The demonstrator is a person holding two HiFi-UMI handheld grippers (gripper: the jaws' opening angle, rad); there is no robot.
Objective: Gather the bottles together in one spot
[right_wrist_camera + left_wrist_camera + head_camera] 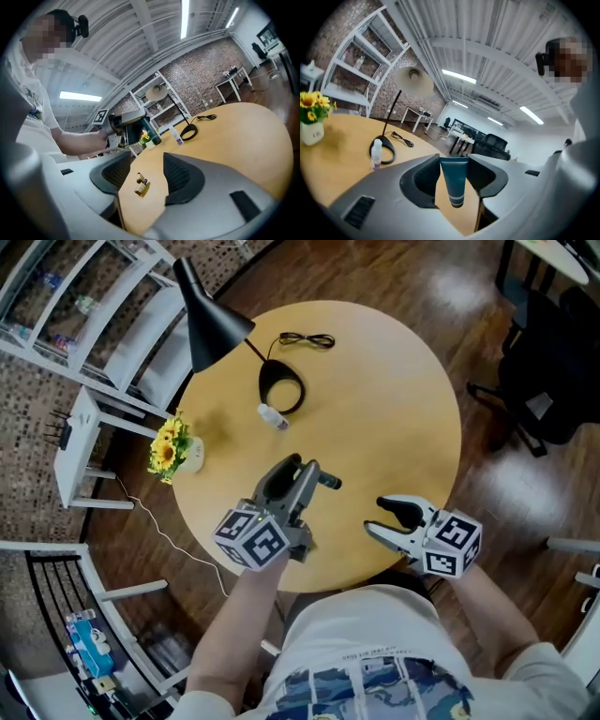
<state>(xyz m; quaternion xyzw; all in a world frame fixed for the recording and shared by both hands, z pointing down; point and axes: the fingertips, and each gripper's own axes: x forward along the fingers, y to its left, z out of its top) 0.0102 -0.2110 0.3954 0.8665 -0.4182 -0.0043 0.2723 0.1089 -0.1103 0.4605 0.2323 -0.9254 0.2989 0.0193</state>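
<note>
Left gripper (300,470): the jaws are clamped on the dark teal tube (453,180). They hold it near its wide end, and the cap end sticks out clear of the jaws. The tube is off the desk (394,409), on my side of the lamp base (281,390) and near it.

Right gripper (146,161): the jaws are apart and press on nothing. A small brown bottle (140,186) lies on its side on the desk in the gap ahead of them, farther from the lamp base than the tube is.

The white bottle (272,415) stands upright, just beside the lamp base on my side.

Risks as I judge them:
1. The tube is soft and held by one end only. A quick swing could make it pivot in the jaws or slide out, and it would drop short of the lamp base.
2. If the gathering spot is by the white bottle, bringing the tube in low could tip that narrow bottle or push it into the lamp base.
3. The brown bottle is round and on its side. If one jaw touches it first, it may roll away from the lamp base towards the desk edge rather than be gripped.
4. The two grippers are close together on the same side of the lamp base. Crossing their paths risks a knock that loosens the tube.
</note>
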